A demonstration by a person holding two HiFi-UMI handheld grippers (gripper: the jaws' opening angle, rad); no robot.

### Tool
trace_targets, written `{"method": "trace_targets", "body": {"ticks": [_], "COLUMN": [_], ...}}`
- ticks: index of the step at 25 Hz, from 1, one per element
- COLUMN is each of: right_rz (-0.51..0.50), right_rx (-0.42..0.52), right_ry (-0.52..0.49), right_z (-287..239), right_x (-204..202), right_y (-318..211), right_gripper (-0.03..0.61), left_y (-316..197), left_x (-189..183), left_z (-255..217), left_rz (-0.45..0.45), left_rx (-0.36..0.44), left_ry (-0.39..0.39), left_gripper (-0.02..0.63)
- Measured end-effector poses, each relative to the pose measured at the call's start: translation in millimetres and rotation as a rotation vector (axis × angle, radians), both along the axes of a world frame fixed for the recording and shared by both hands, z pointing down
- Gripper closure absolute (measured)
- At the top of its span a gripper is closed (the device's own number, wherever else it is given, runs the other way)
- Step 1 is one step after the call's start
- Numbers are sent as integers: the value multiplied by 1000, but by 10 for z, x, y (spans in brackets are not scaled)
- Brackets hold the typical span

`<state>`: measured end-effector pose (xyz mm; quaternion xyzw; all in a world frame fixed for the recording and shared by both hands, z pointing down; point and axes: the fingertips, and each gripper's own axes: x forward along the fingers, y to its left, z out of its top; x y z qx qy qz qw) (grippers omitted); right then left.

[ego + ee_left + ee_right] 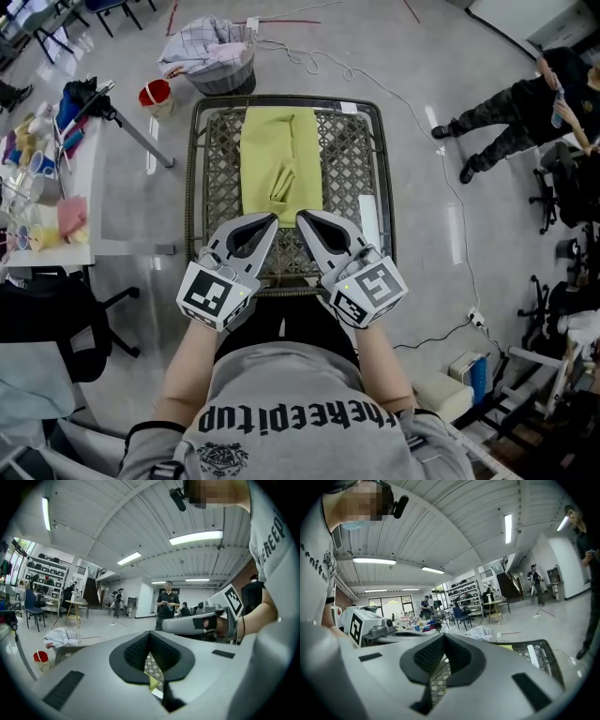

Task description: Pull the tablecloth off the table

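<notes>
Tablecloth [281,150], yellow-green, lies as a narrow strip down the middle of the lattice-topped desk [352,159], puckered into a fold toward its near end. Left claw [269,221] and right claw [305,218] hover over that end, both clenched and empty.

Head cam steep down; jaw cams fwd; table [216,159] shared.

Before me, the lattice-topped surface [352,159] carries a rumpled yellow tablecloth [281,150] along its middle, and a white strip [369,220] near its right edge.
</notes>
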<state>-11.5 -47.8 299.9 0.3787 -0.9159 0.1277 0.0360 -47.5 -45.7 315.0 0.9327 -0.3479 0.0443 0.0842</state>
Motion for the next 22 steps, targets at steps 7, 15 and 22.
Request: {"method": "trace_targets", "body": {"ticks": [7, 15, 22], "right_rz": [-11, -22, -29], "right_rx": [25, 27, 26], "right_ry": [-2, -7, -2], "right_z": [-113, -115, -106], "right_x": [-50, -85, -84], "right_y": [65, 86, 90], "right_gripper": [568, 568, 568], "left_y": [5, 11, -3], "left_x": [-47, -53, -55], "left_z": [-163, -169, -149], "left_rz": [-13, -20, -28], "left_rx": [23, 39, 37], "left_ry": [36, 16, 11], "left_gripper": [600, 600, 600]}}
